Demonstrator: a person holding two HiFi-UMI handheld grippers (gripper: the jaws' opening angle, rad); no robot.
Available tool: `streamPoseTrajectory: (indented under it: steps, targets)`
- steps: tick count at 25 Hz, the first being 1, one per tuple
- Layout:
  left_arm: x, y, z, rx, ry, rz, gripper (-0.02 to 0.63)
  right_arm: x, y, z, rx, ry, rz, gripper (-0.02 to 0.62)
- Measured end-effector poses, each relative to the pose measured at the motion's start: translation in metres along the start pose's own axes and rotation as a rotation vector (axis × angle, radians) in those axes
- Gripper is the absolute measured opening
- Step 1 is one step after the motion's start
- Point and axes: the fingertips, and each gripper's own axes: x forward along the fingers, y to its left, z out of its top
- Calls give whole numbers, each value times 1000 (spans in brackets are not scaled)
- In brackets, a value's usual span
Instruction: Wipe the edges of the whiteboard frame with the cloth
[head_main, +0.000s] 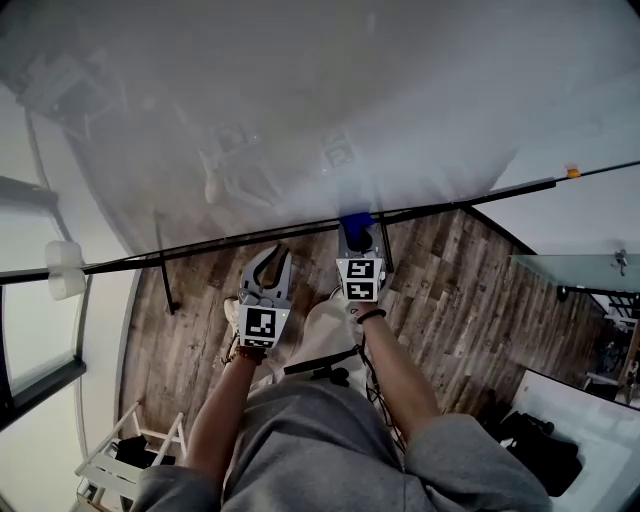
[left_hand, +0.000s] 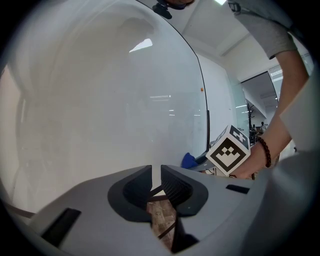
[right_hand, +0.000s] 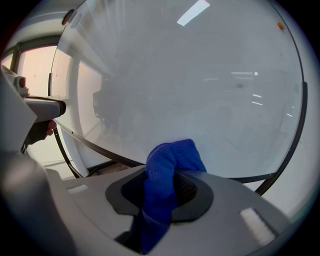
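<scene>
We judge the wiping step to be in hand at the lower edge of the frame (head_main: 520, 188). The right claw (head_main: 358, 232) is clamped on the blue cloth (right_hand: 170, 160), which bunches up out of the jaws and hangs down below them. In the head view the cloth sits right on the dark lower rail of the whiteboard (head_main: 300, 100), apparently touching it, though we cannot confirm contact. The left claw (left_hand: 156, 182) has its jaws drawn together with nothing between them; only the floor (head_main: 470, 300) shows through the slit. It hangs just beside the right claw, below the rail, and takes no part. In our judgement the next move calls for sliding the cloth sideways along the rail with steady pressure and without slackening the grip. The other edges of the frame would follow.
</scene>
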Motion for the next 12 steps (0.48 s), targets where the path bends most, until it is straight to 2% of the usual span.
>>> streamPoseTrajectory:
  steps: [12]
  targets:
    - [-1,-2,10,36,14,-59,51,-1,7,2,18,14,1,114]
